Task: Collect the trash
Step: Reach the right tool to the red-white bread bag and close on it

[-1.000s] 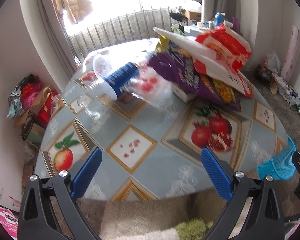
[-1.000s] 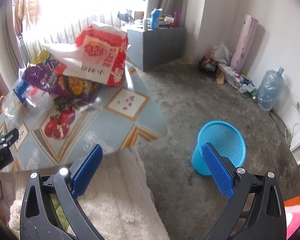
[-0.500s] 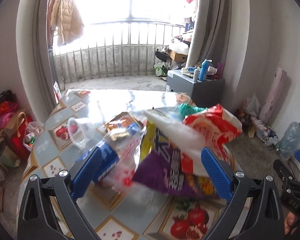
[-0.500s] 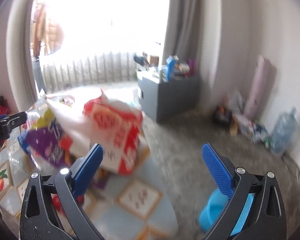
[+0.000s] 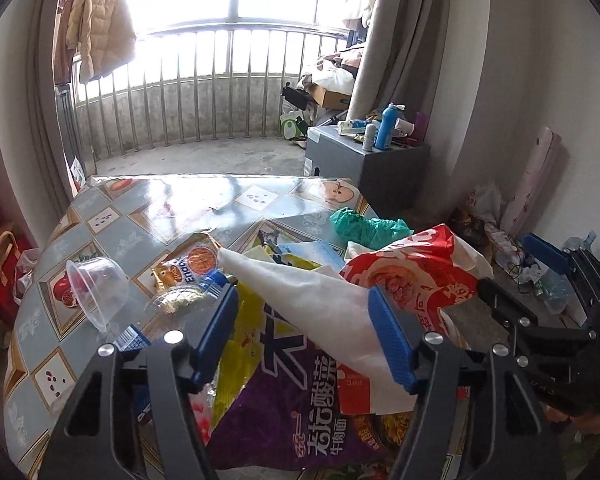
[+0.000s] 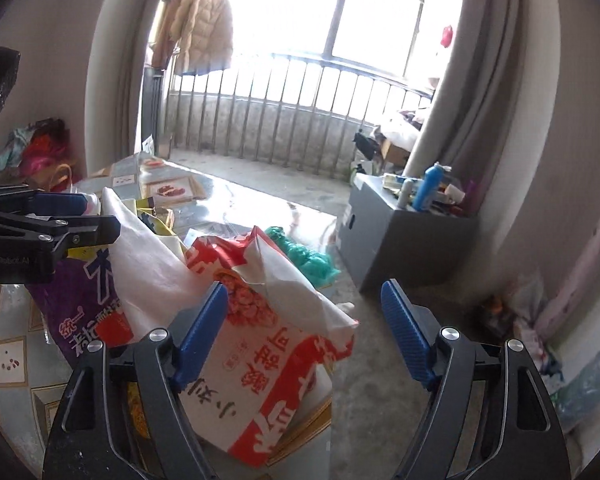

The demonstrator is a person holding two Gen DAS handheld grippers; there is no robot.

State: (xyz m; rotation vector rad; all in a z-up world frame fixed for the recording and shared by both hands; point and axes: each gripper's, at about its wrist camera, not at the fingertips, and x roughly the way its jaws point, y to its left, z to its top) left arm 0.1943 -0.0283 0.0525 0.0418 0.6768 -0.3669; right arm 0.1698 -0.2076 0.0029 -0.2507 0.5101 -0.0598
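Mostly crinkly glossy wrappers (image 5: 300, 412), stiff white-red bag (image 6: 276, 364), ribbed clear cup (image 5: 96, 286)

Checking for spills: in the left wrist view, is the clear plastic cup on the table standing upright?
No. The clear plastic cup lies tipped on its side on the table, beside the wrappers.

the purple noodle bag (image 5: 300, 412) runs under the left gripper (image 5: 304, 336) and off the bottom edge, its lower print cut away. the white wrapper (image 5: 320, 300) between the fingers covers what lies beneath it. the red and white bag (image 6: 268, 364) hides the table edge behind the right gripper (image 6: 304, 336); whether its left finger (image 6: 200, 332) touches the bag cannot be told. small items on the grey cabinet (image 6: 400, 240), far ahead, are too small to name.
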